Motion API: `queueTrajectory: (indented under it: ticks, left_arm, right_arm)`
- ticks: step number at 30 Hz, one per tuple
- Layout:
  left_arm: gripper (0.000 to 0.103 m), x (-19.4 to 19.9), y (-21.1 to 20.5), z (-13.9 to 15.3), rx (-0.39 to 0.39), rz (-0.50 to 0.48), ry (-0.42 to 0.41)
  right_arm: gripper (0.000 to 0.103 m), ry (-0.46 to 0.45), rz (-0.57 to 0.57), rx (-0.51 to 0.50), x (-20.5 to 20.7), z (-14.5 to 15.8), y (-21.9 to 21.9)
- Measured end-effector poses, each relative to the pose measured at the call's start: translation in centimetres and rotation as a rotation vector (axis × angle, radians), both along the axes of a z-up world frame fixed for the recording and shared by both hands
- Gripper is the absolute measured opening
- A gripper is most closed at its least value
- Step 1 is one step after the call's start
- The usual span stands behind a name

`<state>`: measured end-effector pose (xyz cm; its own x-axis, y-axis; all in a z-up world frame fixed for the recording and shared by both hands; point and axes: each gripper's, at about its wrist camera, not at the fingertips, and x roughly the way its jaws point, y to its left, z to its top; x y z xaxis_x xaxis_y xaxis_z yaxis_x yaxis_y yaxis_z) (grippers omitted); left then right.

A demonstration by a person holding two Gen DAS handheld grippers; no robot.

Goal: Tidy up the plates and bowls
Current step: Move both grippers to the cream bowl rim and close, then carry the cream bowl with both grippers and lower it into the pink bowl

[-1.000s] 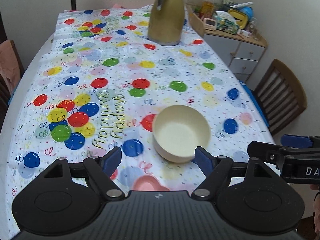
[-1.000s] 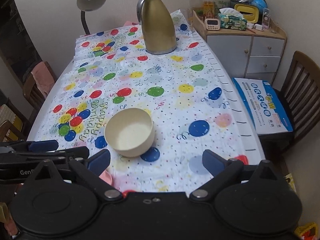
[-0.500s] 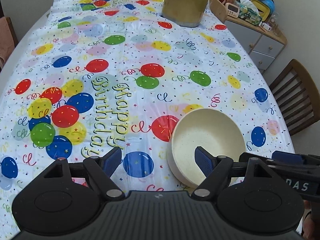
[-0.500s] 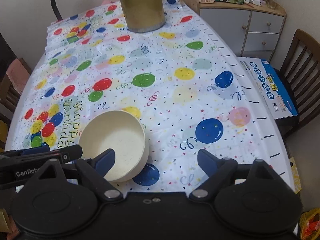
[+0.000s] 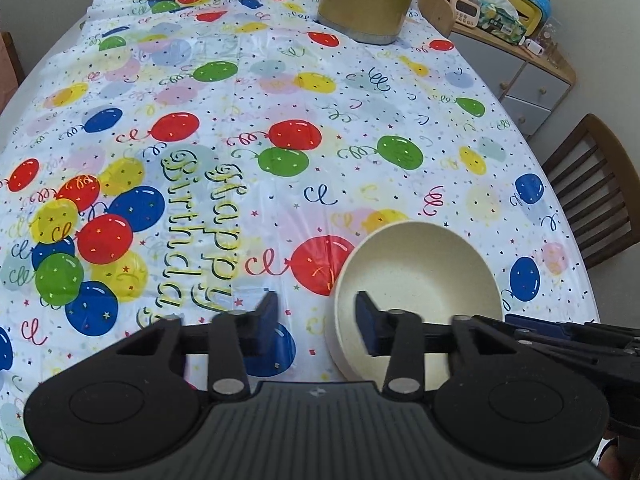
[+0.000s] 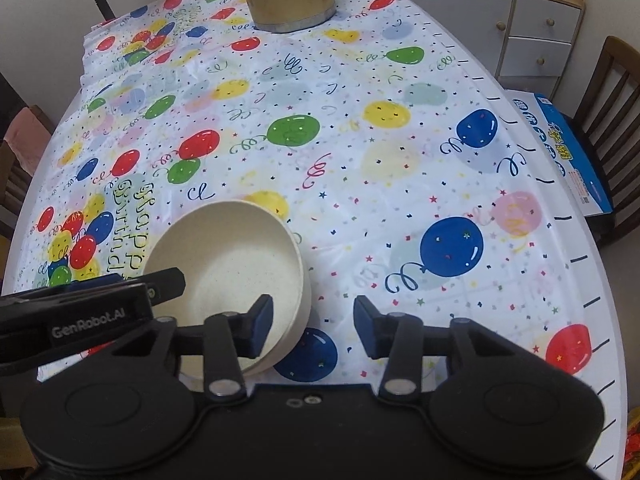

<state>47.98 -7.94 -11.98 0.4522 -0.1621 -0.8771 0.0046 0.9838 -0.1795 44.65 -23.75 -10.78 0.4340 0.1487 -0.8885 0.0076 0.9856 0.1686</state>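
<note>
Jaws of both the left gripper (image 5: 316,322) and right gripper (image 6: 314,326) have just been closing astride opposite rims of the cream bowl (image 5: 424,276), not yet visibly clamped. It sits near the surface's (image 6: 360,160) near edge. Next: pinch firmly, lift level.

Home dining room: party-clothed table (image 5: 248,92), chairs (image 5: 596,188)
</note>
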Motion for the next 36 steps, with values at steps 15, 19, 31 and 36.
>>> queueTrajectory:
  ticks: [15, 19, 31, 36]
  left_arm:
    - [0.013, -2.0, -0.8, 0.4, -0.02, -0.031, 0.039]
    - [0.013, -4.0, -1.3, 1.3, -0.015, -0.051, 0.042]
    - [0.013, -12.4, -3.2, 5.7, -0.027, -0.122, 0.026]
    - [0.013, -16.4, -4.3, 6.8, -0.036, -0.147, 0.037]
  right_arm:
    - [0.009, 0.003, 0.033, 0.027, -0.9, 0.7, 0.4]
    - [0.008, 0.007, 0.044, 0.02, -1.9, 1.2, 0.3]
    - [0.007, 0.036, 0.073, 0.044, -8.8, 3.8, -2.0]
    - [0.007, 0.041, 0.093, 0.053, -12.6, 5.2, -3.2]
